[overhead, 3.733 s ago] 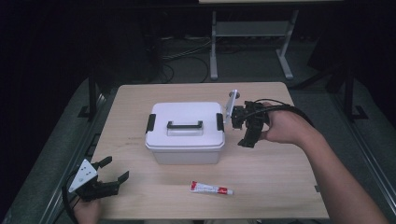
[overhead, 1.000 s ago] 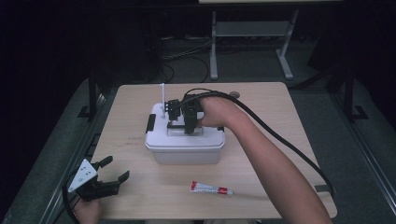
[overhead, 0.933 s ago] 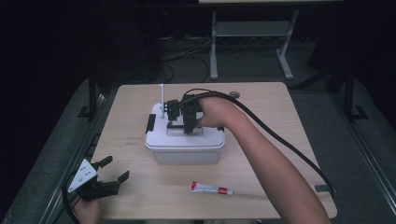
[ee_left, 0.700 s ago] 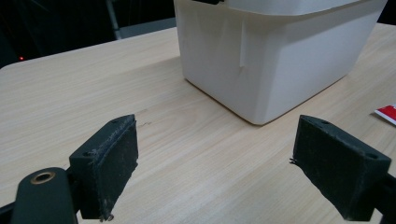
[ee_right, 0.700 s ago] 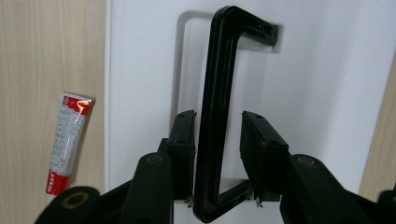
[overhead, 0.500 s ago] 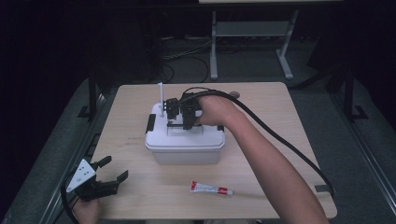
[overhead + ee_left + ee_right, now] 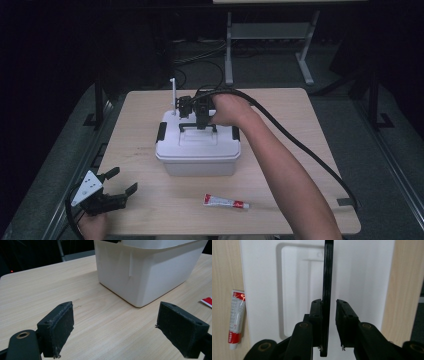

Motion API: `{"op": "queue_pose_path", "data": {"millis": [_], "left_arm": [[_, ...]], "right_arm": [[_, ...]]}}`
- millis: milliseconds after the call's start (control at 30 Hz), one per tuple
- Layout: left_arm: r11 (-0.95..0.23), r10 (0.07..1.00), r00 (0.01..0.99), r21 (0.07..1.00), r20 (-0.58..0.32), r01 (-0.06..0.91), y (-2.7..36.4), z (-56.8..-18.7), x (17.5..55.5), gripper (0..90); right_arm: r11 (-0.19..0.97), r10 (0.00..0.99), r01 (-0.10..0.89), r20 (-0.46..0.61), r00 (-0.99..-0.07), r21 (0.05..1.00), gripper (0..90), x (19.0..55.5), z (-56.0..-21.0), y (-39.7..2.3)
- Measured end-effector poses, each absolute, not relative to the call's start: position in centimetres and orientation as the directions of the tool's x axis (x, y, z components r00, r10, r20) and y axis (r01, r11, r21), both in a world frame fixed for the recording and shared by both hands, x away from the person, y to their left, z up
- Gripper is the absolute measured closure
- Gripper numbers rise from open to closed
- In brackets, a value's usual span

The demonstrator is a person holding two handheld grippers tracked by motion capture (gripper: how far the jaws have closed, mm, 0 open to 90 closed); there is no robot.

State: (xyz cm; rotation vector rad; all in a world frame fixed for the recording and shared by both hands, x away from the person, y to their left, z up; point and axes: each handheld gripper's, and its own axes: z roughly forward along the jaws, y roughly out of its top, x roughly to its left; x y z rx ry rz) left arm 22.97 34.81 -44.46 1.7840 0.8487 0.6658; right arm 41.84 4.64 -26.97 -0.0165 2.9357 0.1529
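From the high view, the white box (image 7: 198, 150) sits mid-table and serves as the landmark: the right gripper (image 7: 196, 111) hangs over its lid, at the black handle (image 7: 198, 126), the person's forearm reaching in from the near right corner, while the left gripper (image 7: 102, 192) rests well to the near left of the box, and a red-and-white tube (image 7: 226, 202) lies just in front of the box on the table (image 7: 310, 150). A thin white rod stands up beside the right gripper above the box's far left corner; what it belongs to I cannot tell. In the left gripper view, the left gripper (image 7: 115, 333) has its jaws spread wide and empty over bare wood, the box (image 7: 150, 272) ahead of it, so the box has no bracing from this side. In the right gripper view, the right gripper (image 7: 329, 325) brackets the raised handle (image 7: 328, 277), jaws narrow; one pad touches the handle while a slim gap remains at the other, so the grip looks not yet firm. The risk, as I judge it: lifting now could let the thin handle slip out, or drag the whole box toward the tube (image 7: 236, 315) if the side latches are fastened.
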Motion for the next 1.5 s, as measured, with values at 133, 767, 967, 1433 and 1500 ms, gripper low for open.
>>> {"op": "queue_pose_path", "data": {"millis": [133,767,967,1433,1500], "left_arm": [[-0.245,0.797,0.601,0.939,0.054,0.241,34.8,-44.5,23.0,13.5],[-0.245,0.799,0.599,0.938,0.053,0.244,34.8,-44.5,23.0,13.5],[-0.238,0.802,0.596,0.94,0.049,0.244,34.8,-44.5,23.0,13.5],[-0.24,0.803,0.594,0.94,0.051,0.244,34.9,-44.5,23.0,13.5],[-0.24,0.803,0.594,0.94,0.052,0.243,34.9,-44.5,23.0,13.5]], "right_arm": [[0.995,0.003,-0.014,-0.167,-0.986,0.102,74.9,42.2,-27.2,4.8],[0.995,0.013,0.001,-0.124,-0.992,0.098,83.6,43.1,-27.2,5.1],[0.995,0.016,0.004,-0.12,-0.993,0.1,83.8,43.1,-27.1,5.1],[0.994,0.022,0.009,-0.117,-0.993,0.112,83.9,43.1,-26.6,4.7],[0.993,0.019,0.005,-0.12,-0.993,0.115,83.9,43.2,-26.5,4.6]]}}
